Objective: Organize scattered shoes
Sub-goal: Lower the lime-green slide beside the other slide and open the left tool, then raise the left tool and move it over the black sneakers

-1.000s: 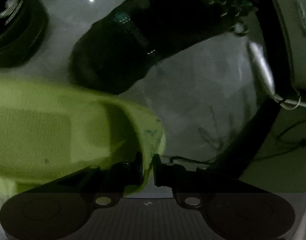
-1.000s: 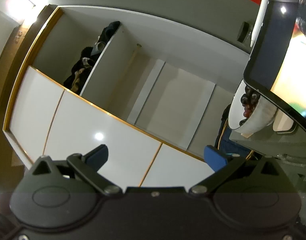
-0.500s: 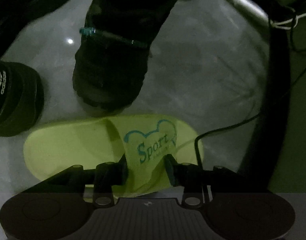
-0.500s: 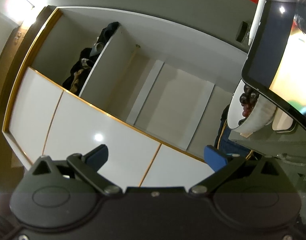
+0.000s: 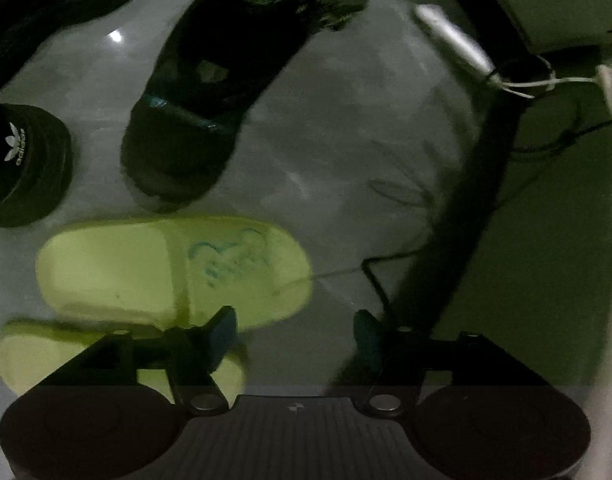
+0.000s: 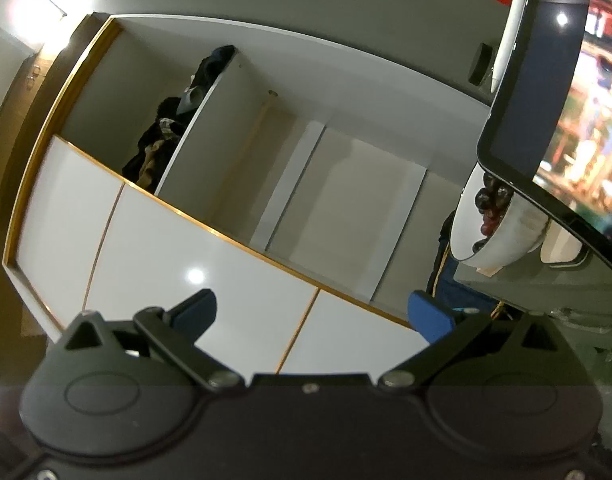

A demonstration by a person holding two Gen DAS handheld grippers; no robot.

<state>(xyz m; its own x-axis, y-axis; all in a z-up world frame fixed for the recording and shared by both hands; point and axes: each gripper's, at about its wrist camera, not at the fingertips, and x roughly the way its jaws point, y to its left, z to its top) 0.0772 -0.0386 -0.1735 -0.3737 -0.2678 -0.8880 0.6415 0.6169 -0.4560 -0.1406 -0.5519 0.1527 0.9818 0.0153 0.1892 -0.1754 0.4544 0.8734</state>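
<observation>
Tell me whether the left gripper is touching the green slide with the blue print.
Apart. In the left wrist view the left gripper hangs above the green slide; its jaws are opening with nothing between them, and the slide lies flat on the floor.

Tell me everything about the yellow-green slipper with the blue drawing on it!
The yellow-green slipper is a slide sandal that looks like soft foam, with one wide strap carrying a blurry blue outline and writing. It lies flat on the pale, shiny floor, lengthwise across the left wrist view, open end left. A matching slipper sits right beside it. Nothing grips it; the left gripper is above, jaws opening and empty.
</observation>
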